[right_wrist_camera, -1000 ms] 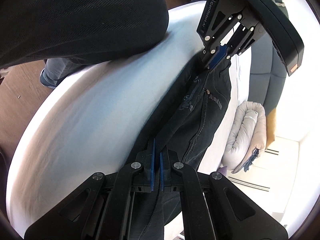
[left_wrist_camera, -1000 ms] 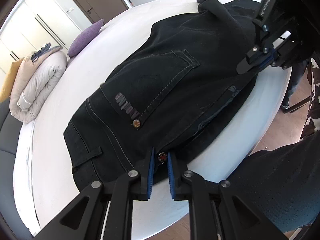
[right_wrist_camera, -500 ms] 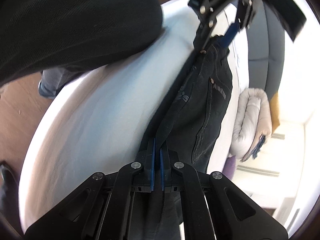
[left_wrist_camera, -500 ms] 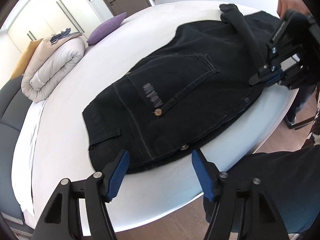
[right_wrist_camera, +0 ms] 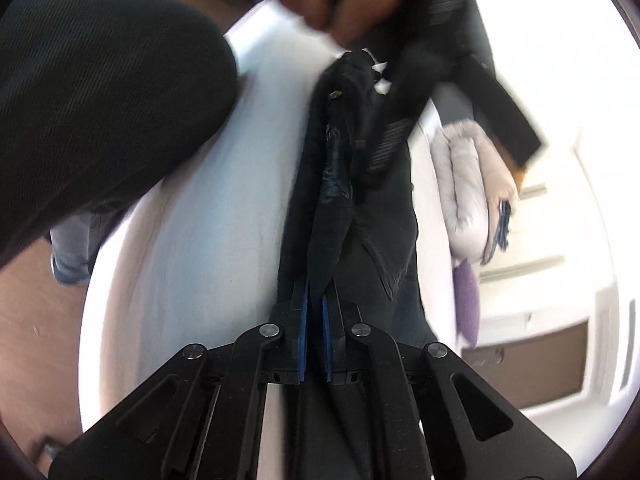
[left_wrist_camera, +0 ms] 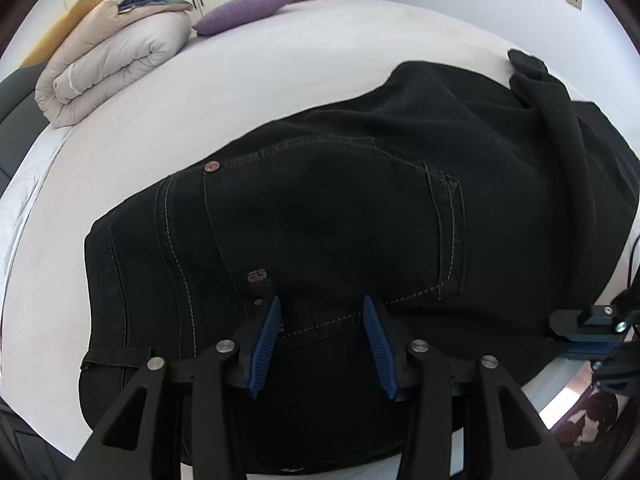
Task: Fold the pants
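Black jeans (left_wrist_camera: pixel 340 208) lie back side up on a white bed (left_wrist_camera: pixel 280 60), a stitched pocket and a rivet showing. My left gripper (left_wrist_camera: pixel 322 336) hovers low over the waist area. Its blue pads stand apart and its jaws are closing, with a ridge of denim between them that they do not clearly press. My right gripper (right_wrist_camera: pixel 315 316) pinches a fold of the jeans (right_wrist_camera: pixel 384 240) at the bed's near edge, and its jaws are easing open slightly. It also shows at the right rim of the left wrist view, right gripper (left_wrist_camera: pixel 588 340). A blurred hand (right_wrist_camera: pixel 320 4) moves at the far end.
A rolled beige duvet (left_wrist_camera: pixel 116 56) and a purple cushion (left_wrist_camera: pixel 248 10) sit at the far side of the bed. A person's dark-trousered leg (right_wrist_camera: pixel 100 100) stands close to the bed edge, over wooden floor (right_wrist_camera: pixel 28 300). Wardrobe doors line the back wall.
My left gripper let go of the waistband edge, opened wide, moved in over the jeans and has narrowed again. My right gripper kept its place on the fold and rolled.
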A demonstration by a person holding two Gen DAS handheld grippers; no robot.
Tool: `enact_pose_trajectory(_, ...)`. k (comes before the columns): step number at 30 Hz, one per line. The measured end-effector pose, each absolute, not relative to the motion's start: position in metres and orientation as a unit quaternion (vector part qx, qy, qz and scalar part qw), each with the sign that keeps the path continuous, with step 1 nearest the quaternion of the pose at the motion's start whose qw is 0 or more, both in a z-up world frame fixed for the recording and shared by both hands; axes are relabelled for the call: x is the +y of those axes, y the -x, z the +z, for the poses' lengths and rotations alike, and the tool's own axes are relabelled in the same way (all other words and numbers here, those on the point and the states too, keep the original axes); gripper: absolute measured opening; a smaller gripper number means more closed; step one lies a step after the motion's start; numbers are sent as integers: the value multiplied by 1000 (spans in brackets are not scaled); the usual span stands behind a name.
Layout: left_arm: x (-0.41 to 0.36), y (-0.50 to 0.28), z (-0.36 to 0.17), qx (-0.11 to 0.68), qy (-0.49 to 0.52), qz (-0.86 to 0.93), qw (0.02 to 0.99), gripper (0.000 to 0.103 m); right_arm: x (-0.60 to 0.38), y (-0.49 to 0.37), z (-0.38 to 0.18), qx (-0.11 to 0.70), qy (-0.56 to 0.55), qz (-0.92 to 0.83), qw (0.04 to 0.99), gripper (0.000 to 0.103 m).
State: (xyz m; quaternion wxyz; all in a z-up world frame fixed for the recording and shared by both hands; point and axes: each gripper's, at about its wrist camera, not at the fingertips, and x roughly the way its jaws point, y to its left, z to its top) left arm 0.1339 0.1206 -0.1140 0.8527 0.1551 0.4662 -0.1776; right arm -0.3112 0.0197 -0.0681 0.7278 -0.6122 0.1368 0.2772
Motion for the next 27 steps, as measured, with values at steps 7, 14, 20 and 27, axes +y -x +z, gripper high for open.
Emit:
enact_pose_trajectory(7, 116, -128, -117, 477, -157, -145, 852, 47, -69, 286, 18, 275, 215, 332, 876, 93)
enact_pose_trajectory(14, 114, -142, -115, 493, -147, -136, 847, 47, -313, 196, 47, 316, -280, 195, 885, 93)
enact_pose_trajectory(20, 107, -145, -118, 497, -144, -126, 847, 47, -457, 149, -7, 310, -533, 76, 783, 62)
enact_pose_trajectory(27, 115, -145, -118, 497, -138, -126, 848, 47, -464, 120, -34, 324, -570, 65, 753, 59)
